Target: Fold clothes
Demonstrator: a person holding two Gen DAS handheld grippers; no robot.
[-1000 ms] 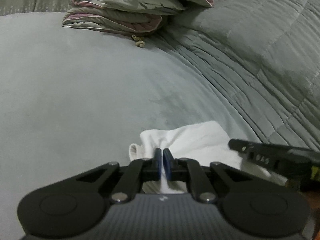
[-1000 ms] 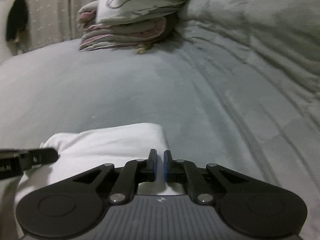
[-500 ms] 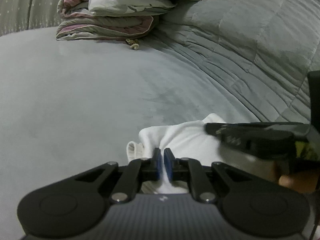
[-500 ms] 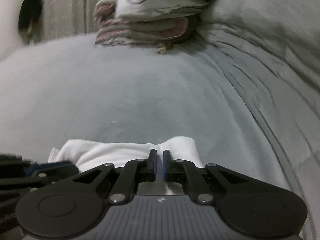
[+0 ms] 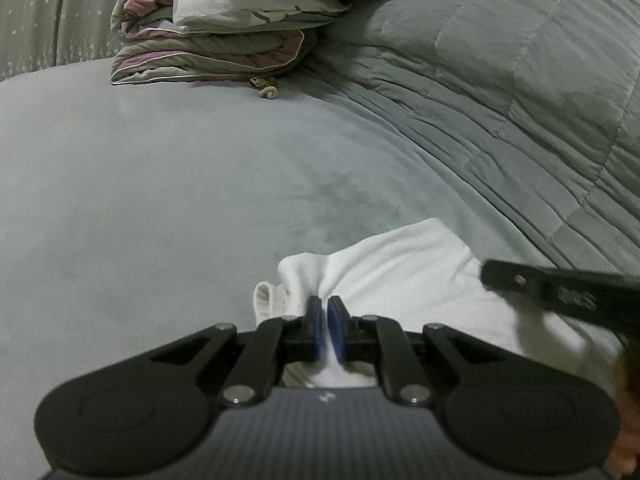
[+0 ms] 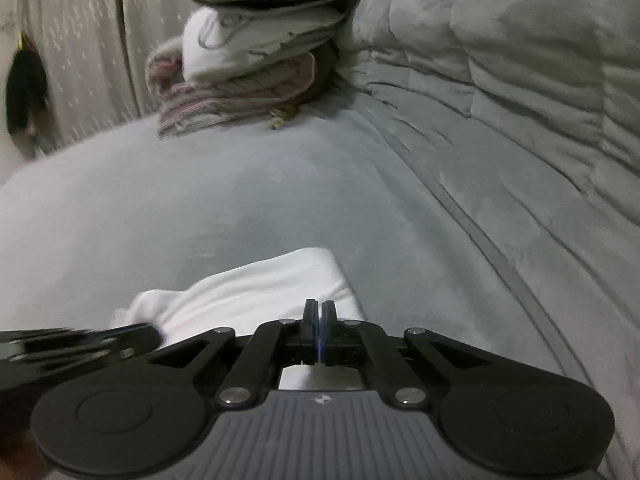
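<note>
White cloth [image 5: 404,276] lies bunched on the smooth grey bedspread [image 5: 168,200], low in both wrist views, at about 6 o'clock of each. In the left wrist view the left gripper [image 5: 325,322] has its 2 blue-padded fingers [image 5: 315,332] clenched on a gathered fold of that cloth, with fabric pinched up between them and puckering toward 12 o'clock; a ribbed hem pokes out at the gripper's 10 o'clock. The right gripper [image 6: 320,326] in its own view has its jaws drawn fully together, pads touching, sitting over the near edge of the white cloth [image 6: 260,292]; whether any fabric is caught between them I cannot tell. Each tool shows in the other's camera: the right one as a dark blurred bar at 3 o'clock of the left view, the left one as a smeared dark bar at 8 o'clock of the right view. Beyond, at 12 o'clock, a stack of folded quilts [image 5: 208,52] with mauve edging rests on the bedspread, a small knotted cord [image 5: 266,87] just in front of it. A rumpled grey quilted comforter [image 5: 500,92] fills the 2 o'clock side, touching the stack.
</note>
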